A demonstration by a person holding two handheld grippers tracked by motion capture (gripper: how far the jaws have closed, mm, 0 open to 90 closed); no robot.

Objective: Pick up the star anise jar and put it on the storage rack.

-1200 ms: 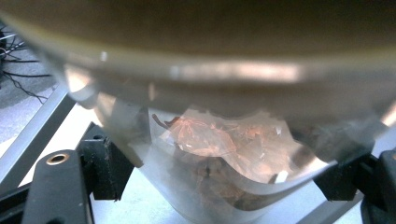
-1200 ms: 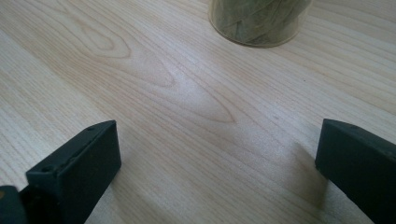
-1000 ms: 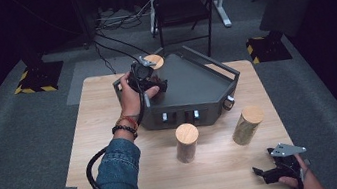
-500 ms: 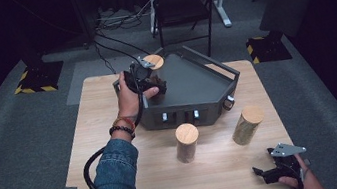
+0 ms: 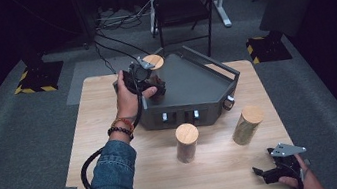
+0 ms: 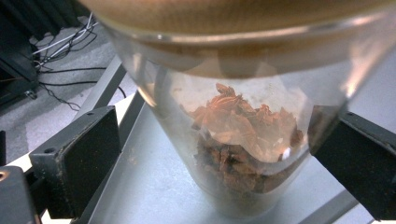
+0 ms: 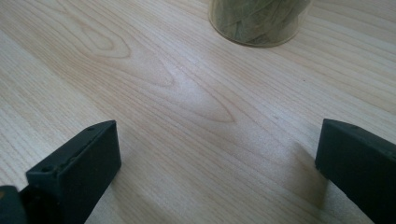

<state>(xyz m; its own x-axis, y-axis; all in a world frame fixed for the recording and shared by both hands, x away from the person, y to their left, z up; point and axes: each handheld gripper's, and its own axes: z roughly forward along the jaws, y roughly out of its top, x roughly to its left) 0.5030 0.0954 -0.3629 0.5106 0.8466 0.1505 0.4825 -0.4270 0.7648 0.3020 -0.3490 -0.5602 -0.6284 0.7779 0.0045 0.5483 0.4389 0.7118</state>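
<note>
Left hand-held gripper (image 5: 150, 81) sits at the far left corner of the grey tray (image 5: 195, 83) in the high view, at a wood-lidded jar (image 5: 153, 62) standing there; the right hand-held gripper (image 5: 269, 173) rests near the counter (image 5: 99, 115) edge at the near right, well apart from two more jars (image 5: 187, 142) just in front of the tray. From the left gripper view, its black jaws stand on either side of the glass jar (image 6: 233, 140) of brown dried spice, the right jaw touching the glass, the left beside it; whether they pinch it I cannot tell. From the right gripper view, the jaws are spread wide over bare wood, a jar of green leaves (image 7: 259, 21) beyond.
</note>
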